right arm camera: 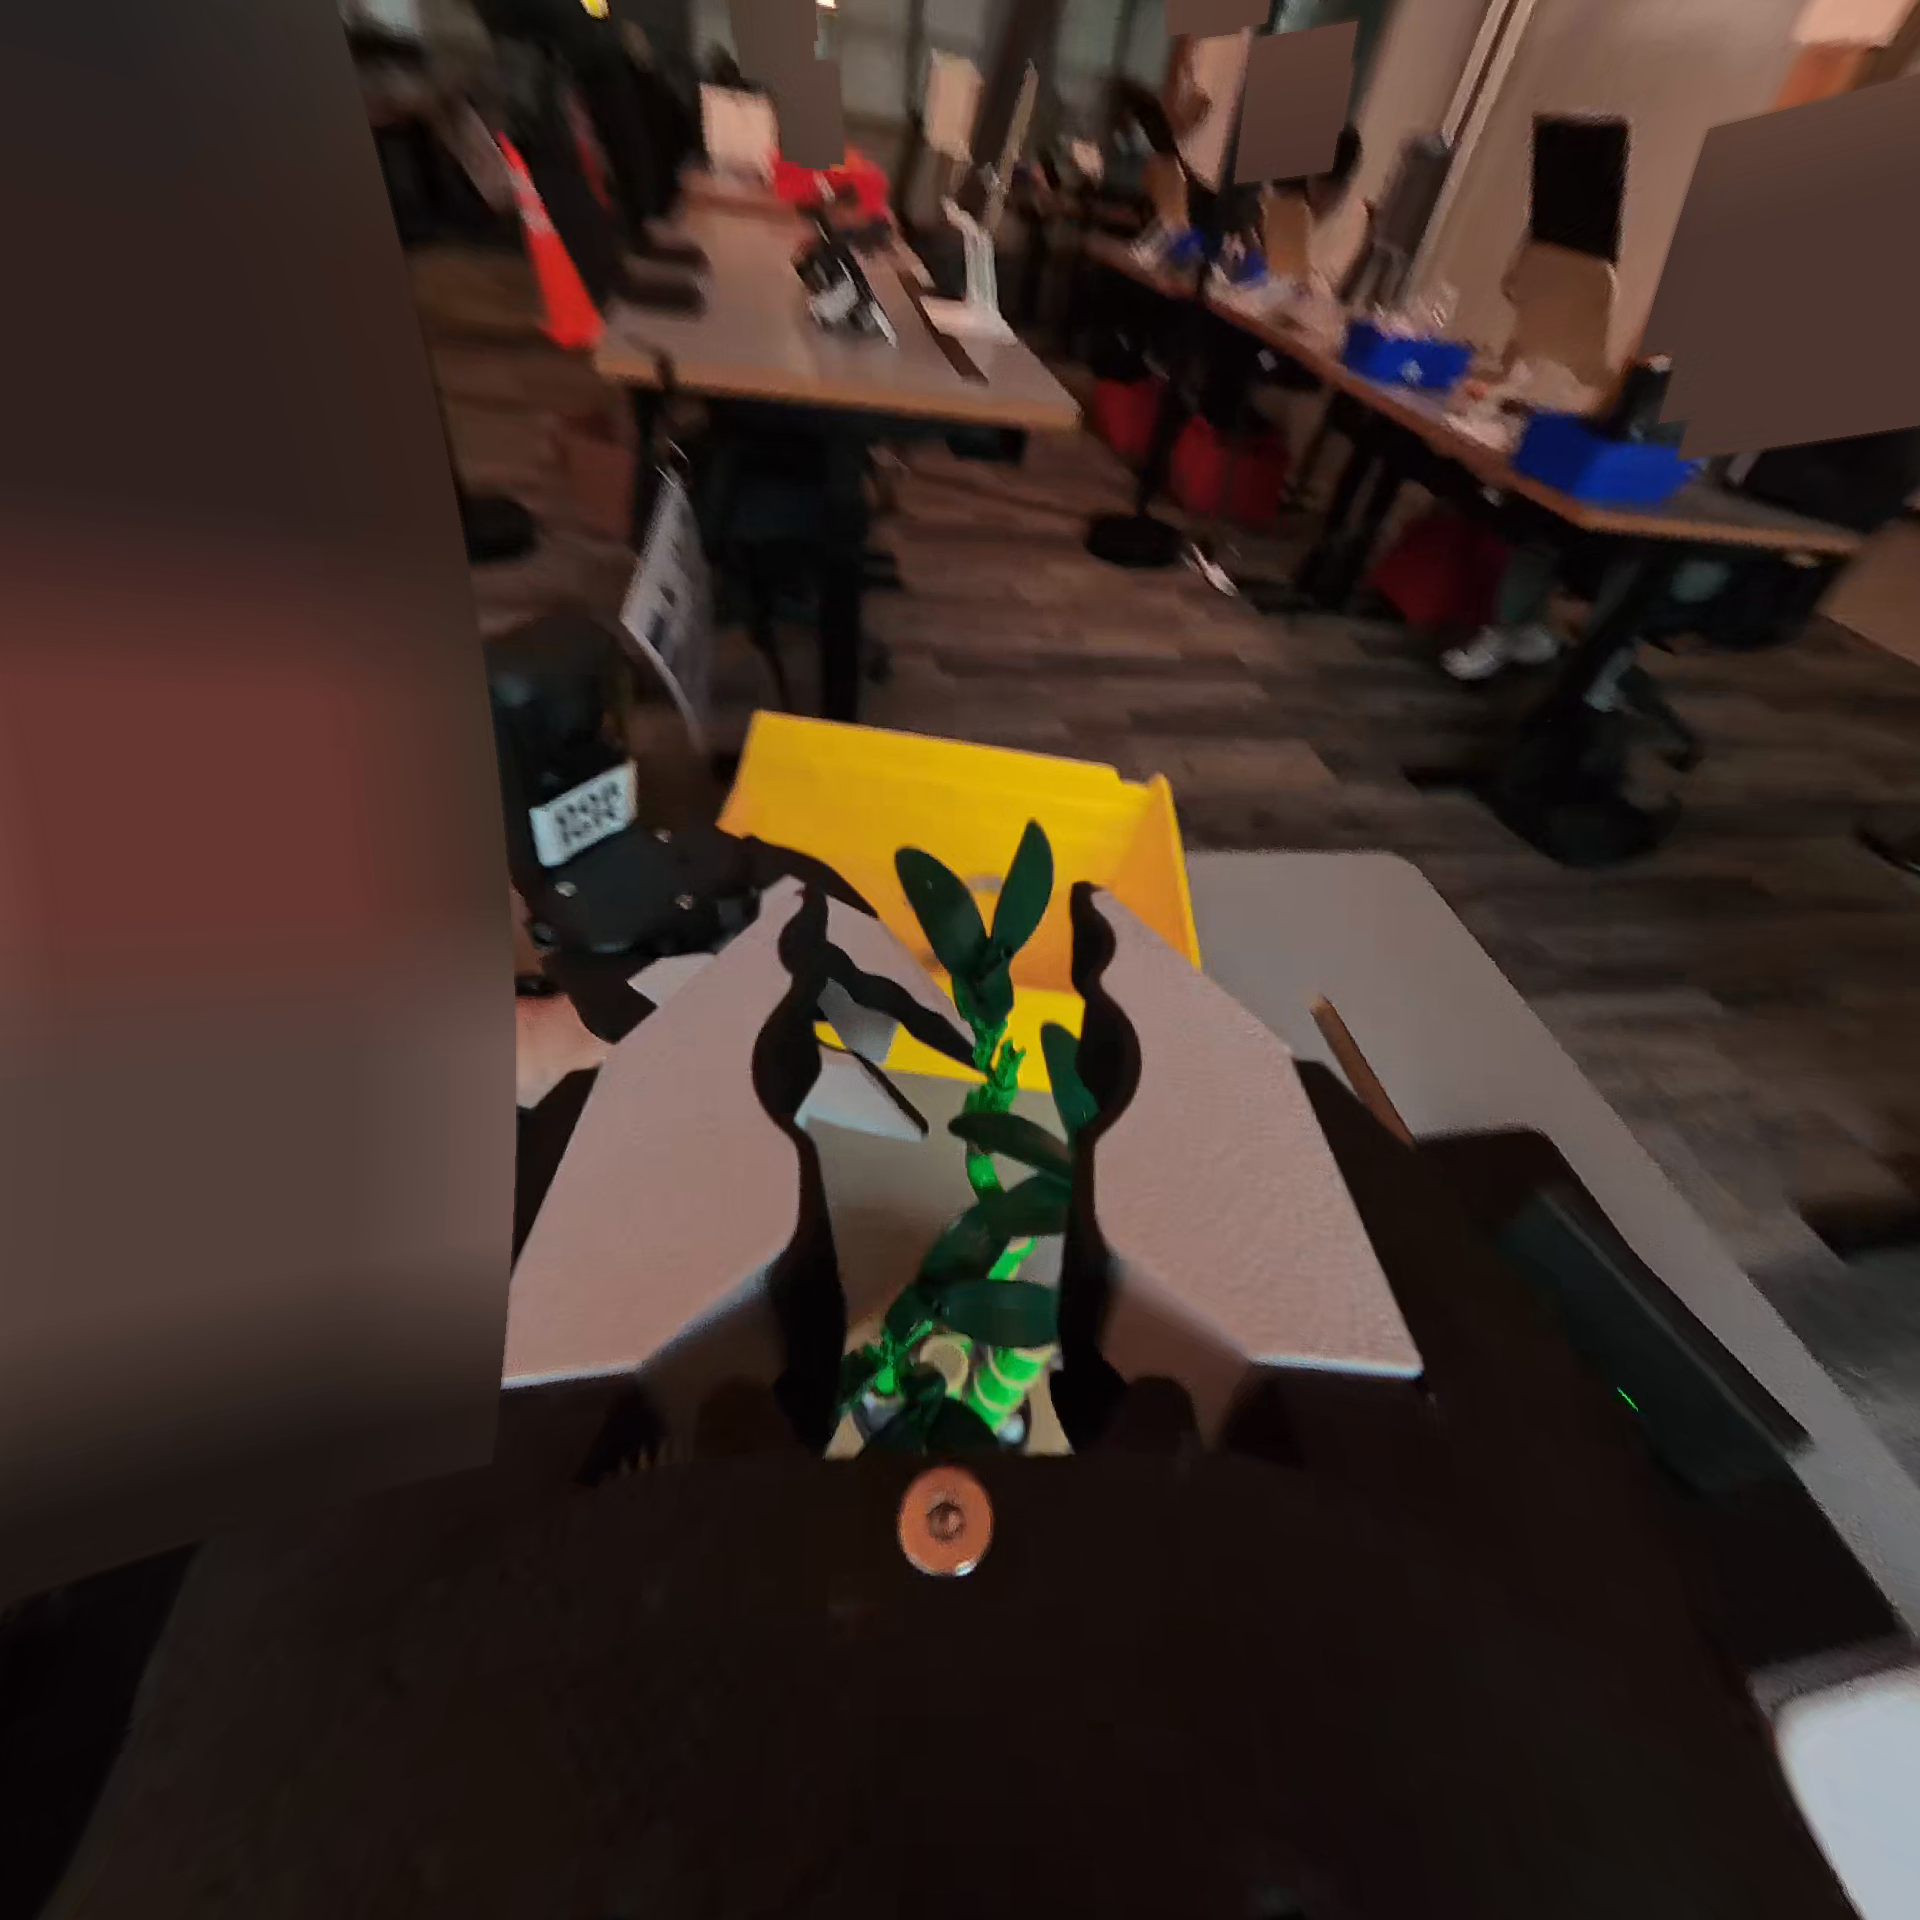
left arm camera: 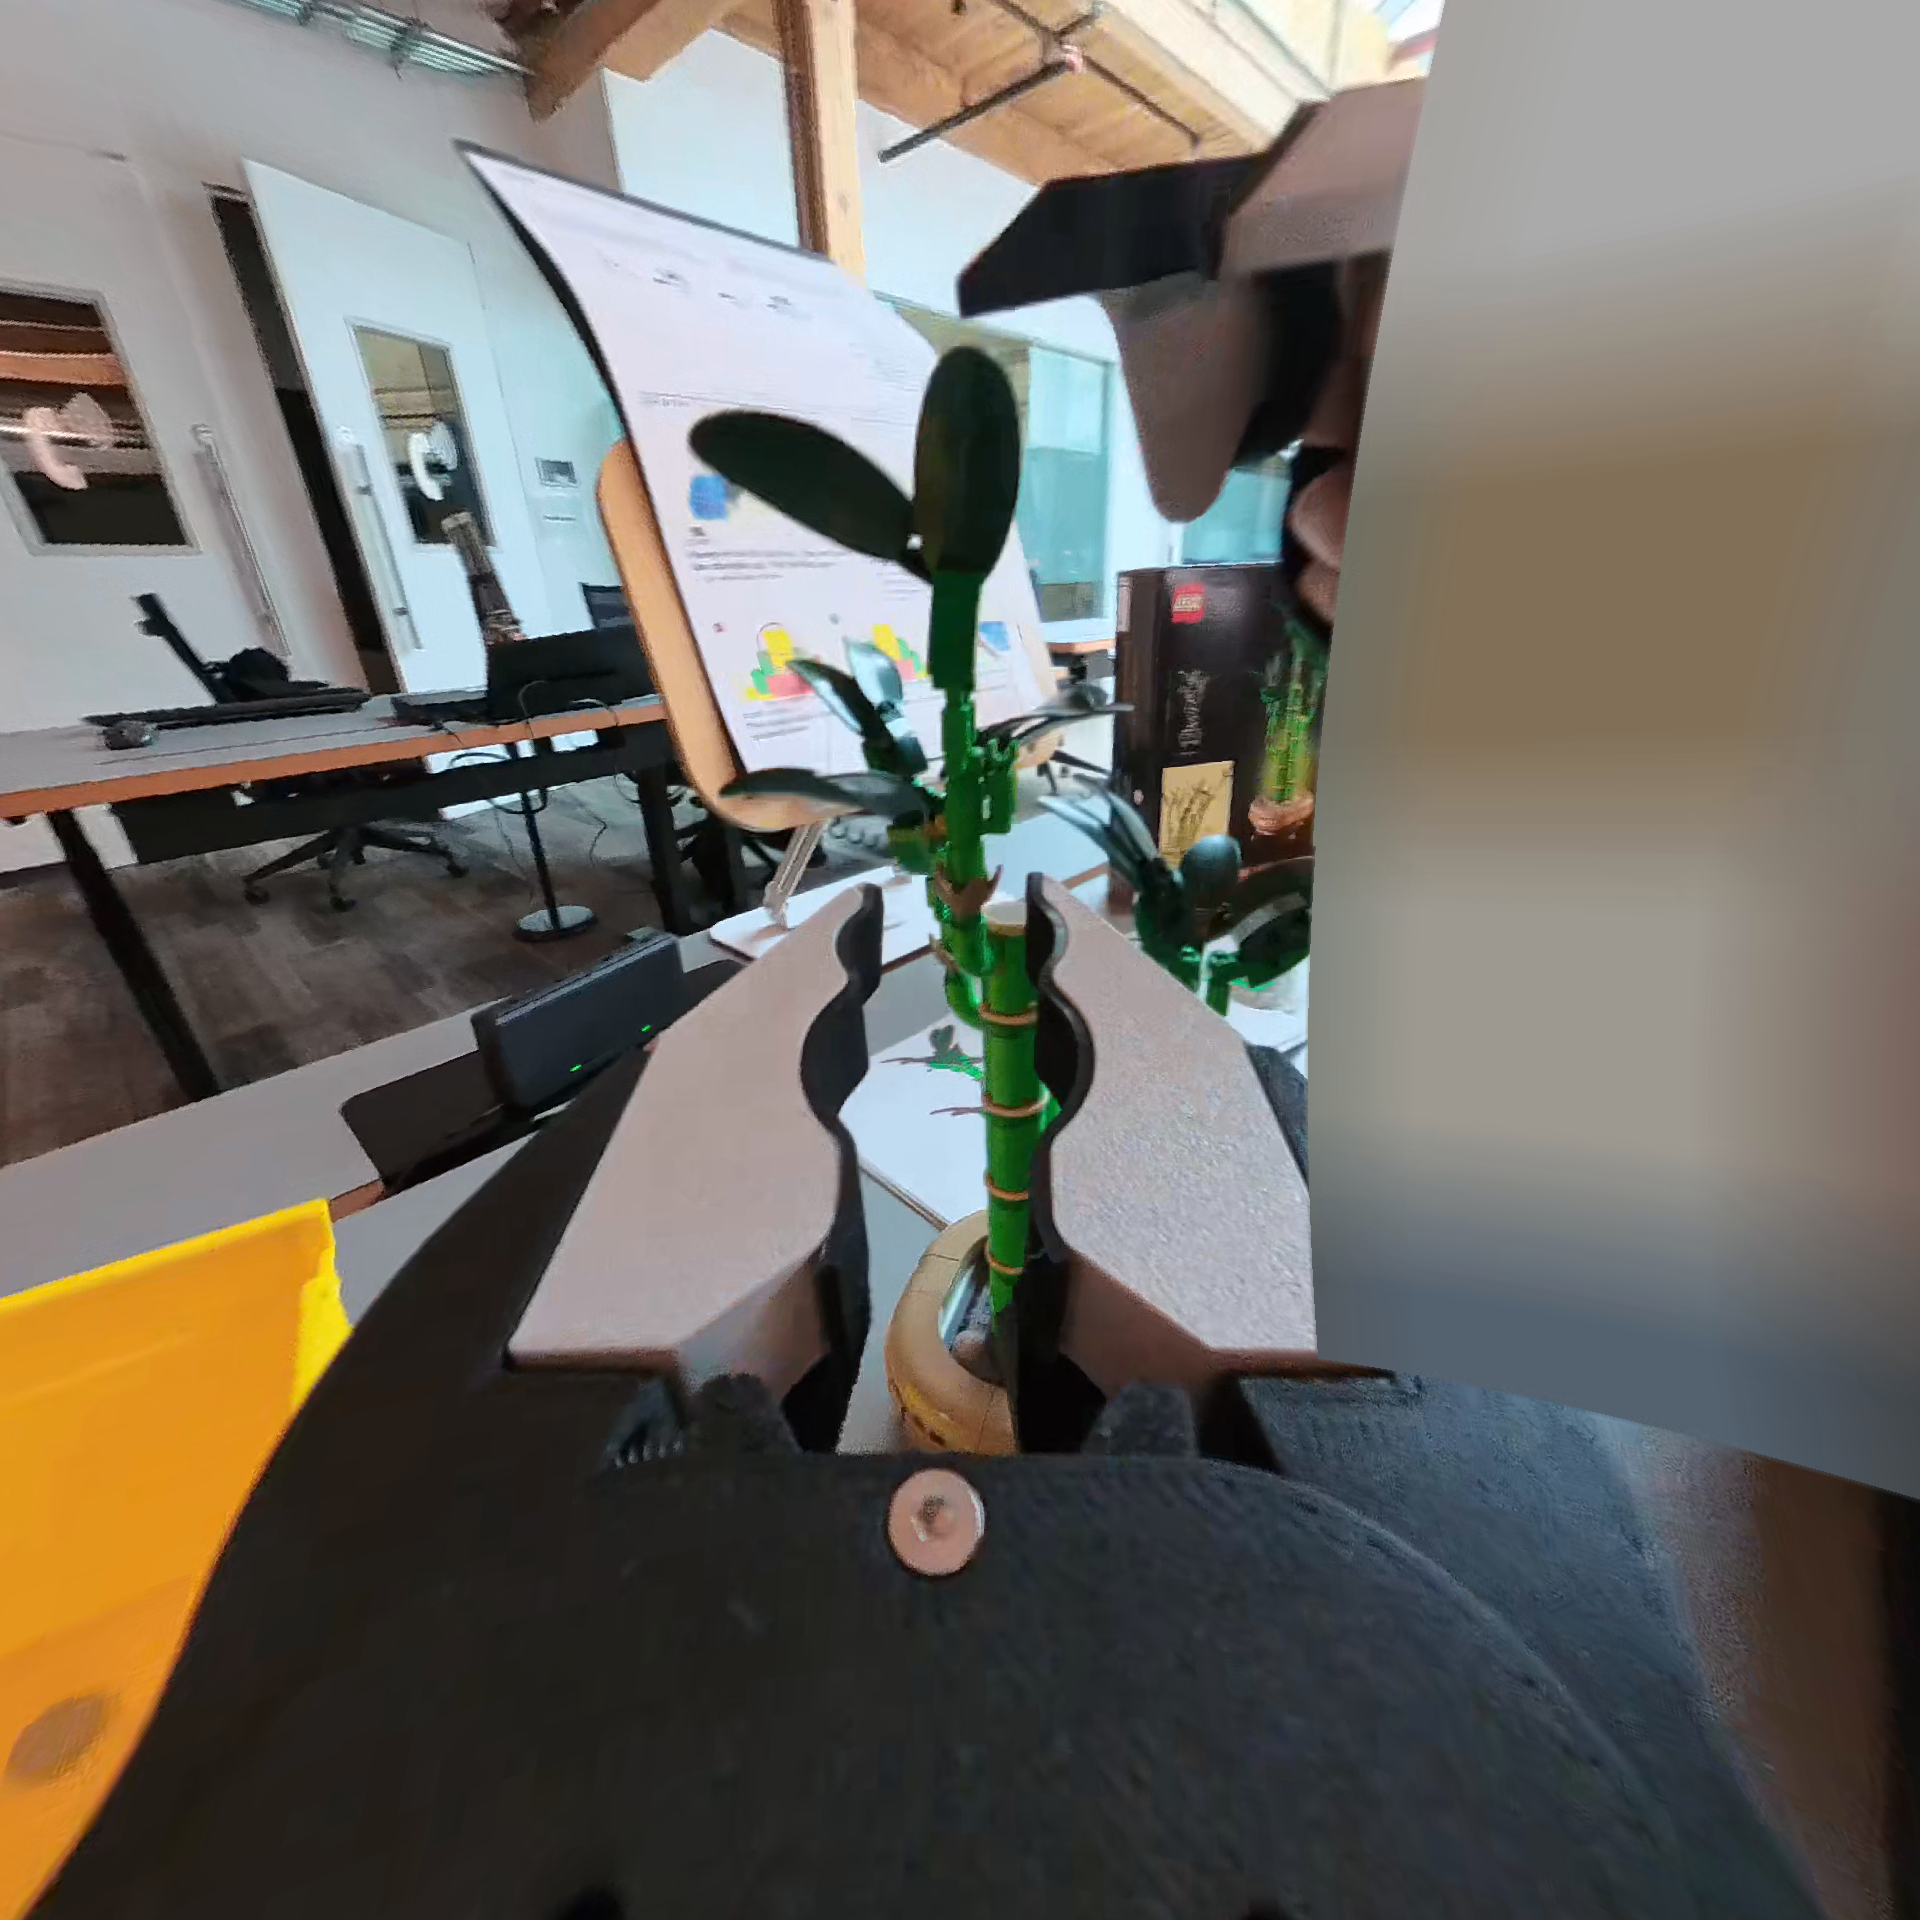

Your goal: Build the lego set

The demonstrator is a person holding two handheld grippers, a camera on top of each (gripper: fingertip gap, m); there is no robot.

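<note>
A green bamboo stalk (left arm camera: pixel 1006 1091) with tan rings stands upright in a round tan pot (left arm camera: pixel 925 1340). A thinner leafy stem with dark green leaves (left arm camera: pixel 966 468) rises above it. My left gripper (left arm camera: pixel 951 904) is open around the stalk, which stands close to its right finger. The right gripper's fingers (left arm camera: pixel 1174 416) hang above the plant at the upper right. In the right wrist view I look down on the same plant (right arm camera: pixel 997 1174). My right gripper (right arm camera: pixel 945 904) is open, with the leafy stem between its fingers and nothing gripped.
A screen with building steps (left arm camera: pixel 790 436) stands on a stand behind the plant. A dark set box (left arm camera: pixel 1205 707) and another leafy piece (left arm camera: pixel 1195 873) are at the right. A yellow bin (left arm camera: pixel 156 1455) (right arm camera: pixel 935 800) sits at the table's left, and a black device (left arm camera: pixel 582 1018) lies behind it. Some 9 cm of space lies between my two pairs of fingers. The green bamboo stalk (left arm camera: pixel 1006 1091) lies some 7 cm from my left tips, 15 cm from my right tips.
</note>
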